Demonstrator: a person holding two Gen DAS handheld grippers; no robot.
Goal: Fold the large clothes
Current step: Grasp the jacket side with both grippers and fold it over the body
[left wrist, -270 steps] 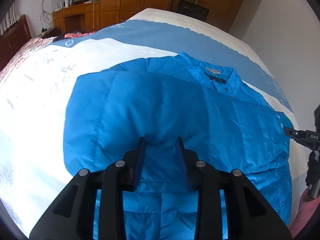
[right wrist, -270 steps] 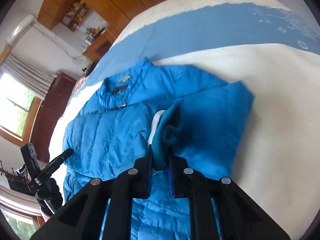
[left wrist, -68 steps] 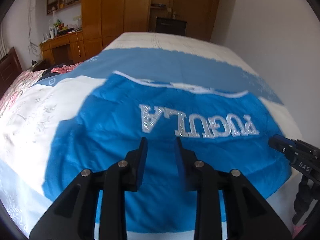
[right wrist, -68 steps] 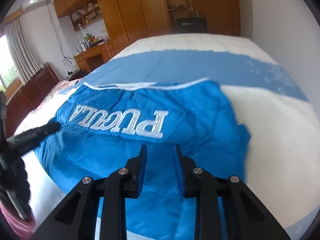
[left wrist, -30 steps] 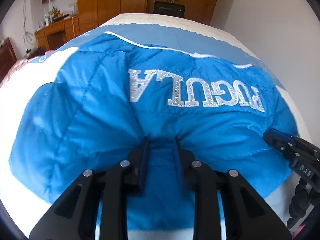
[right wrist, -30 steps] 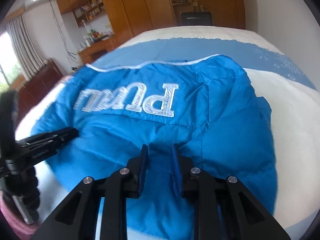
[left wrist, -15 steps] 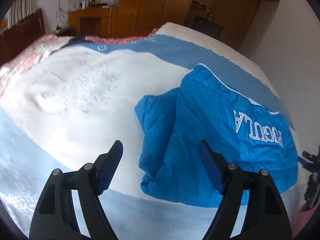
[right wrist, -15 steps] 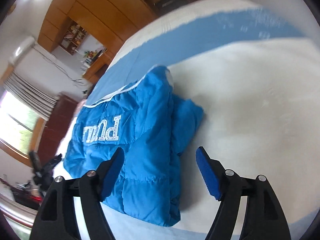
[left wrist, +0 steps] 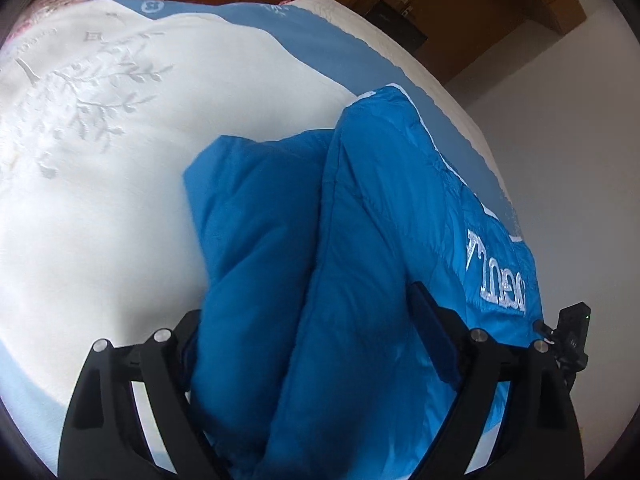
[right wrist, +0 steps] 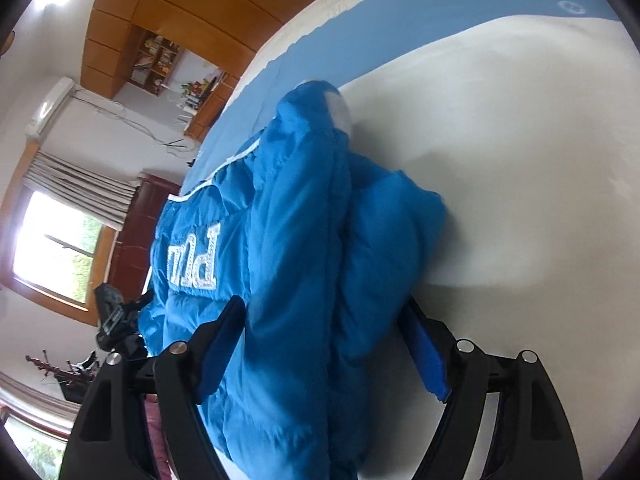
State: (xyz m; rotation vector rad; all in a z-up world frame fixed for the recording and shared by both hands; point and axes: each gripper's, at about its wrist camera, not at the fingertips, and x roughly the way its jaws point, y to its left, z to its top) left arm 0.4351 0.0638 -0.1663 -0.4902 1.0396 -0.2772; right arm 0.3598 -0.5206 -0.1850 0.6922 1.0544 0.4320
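A bright blue puffer jacket (left wrist: 360,240) lies folded in layers on the bed, with white embroidered lettering (left wrist: 496,276) on its top layer. It also shows in the right wrist view (right wrist: 296,240). My left gripper (left wrist: 308,336) is wide open, its jaws straddling the jacket's left folded edge. My right gripper (right wrist: 332,344) is wide open, its jaws straddling the jacket's right folded edge. Neither jaw pair is closed on the fabric.
The bed (left wrist: 100,160) has a white and light blue embroidered cover. Wooden wardrobes (right wrist: 168,4) and a desk stand beyond it. A window (right wrist: 56,248) and a black tripod-like stand (right wrist: 116,320) are at the left of the right wrist view. A white wall (left wrist: 580,120) runs along the bed.
Both grippers let go of the folded jacket, swung to its two side edges and moved in until their open jaws straddle the edges.
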